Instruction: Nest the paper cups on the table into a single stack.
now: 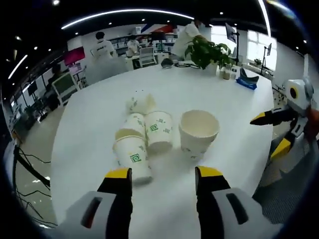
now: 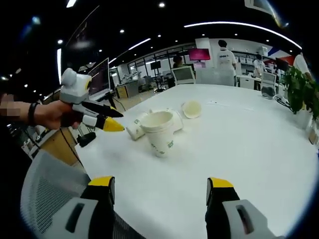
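Paper cups (image 1: pixel 149 137) lie scattered mid-table (image 1: pixel 99 114), one upright cup (image 1: pixel 198 132) ready to receive others; left gripper (image 1: pixel 163 179) and right gripper (image 2: pixel 159 191) hover open-jawed near the table's edge, empty.

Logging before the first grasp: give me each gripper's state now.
Left gripper: open, holding nothing, short of the paper cups.
Right gripper: open, holding nothing, over the table.

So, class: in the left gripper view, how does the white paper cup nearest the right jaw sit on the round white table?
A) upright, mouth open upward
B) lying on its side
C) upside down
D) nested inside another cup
A: the white paper cup stands alone on the white table, its open rim facing up.
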The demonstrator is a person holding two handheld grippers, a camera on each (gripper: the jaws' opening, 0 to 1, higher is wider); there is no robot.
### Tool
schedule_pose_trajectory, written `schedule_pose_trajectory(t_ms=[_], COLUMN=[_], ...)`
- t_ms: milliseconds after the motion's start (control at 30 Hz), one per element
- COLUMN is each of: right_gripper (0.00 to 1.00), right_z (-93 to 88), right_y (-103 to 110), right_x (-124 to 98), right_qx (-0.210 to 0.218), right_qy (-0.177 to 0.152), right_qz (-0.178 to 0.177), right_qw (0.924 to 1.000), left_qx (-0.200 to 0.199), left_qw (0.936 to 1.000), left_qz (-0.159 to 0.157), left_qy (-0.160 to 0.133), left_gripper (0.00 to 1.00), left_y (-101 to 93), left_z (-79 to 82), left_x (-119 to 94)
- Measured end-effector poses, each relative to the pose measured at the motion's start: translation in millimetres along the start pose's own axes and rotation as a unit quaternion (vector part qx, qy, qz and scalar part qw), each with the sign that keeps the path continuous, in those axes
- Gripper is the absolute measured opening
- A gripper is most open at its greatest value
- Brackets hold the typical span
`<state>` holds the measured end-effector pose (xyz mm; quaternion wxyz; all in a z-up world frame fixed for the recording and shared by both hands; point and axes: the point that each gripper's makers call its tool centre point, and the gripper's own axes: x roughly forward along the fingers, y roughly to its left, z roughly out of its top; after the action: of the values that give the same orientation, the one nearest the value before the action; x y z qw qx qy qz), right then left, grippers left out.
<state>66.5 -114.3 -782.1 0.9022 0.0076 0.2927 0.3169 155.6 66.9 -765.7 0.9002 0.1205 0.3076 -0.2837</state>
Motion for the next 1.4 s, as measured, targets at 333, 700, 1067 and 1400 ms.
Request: schedule_pose_trajectory(t_ms=[333,700,1067,1400], right_gripper=[0.76,0.76,0.75,0.74], right_z=[2.7,2.4,2.3,23.1], right_y=[2.3,-3.0,-16.1,-37.0], right_x=[-1.4,-1.5,-3.3,-1.1], right_qx=[0.001,0.011,0.043,0.046], right_qy=[-0.005,-0.008,-0.015,-0.031], right_qz=[-0.001,-0.007,-0.017,-0.022], right_qw=[1.0,0.9999,0.9988,0.9982], left_qx=[-0.041,-0.058,-0.066,-0.048], left_qw=[0.9988,0.9976,0.9965,0.9973], left_qz=[0.024,0.035,0.049,0.054], left_qy=[-0.005,-0.015,-0.012,-0.014], left_gripper=[0.49,0.49,0.51,0.52], left_y=[-2.8,-6.0,-11.2,-20.7], left_z=[-20.6,-29.7,-44.1,-40.1], left_x=[-8.6,-15.5,-22.6,-24.3])
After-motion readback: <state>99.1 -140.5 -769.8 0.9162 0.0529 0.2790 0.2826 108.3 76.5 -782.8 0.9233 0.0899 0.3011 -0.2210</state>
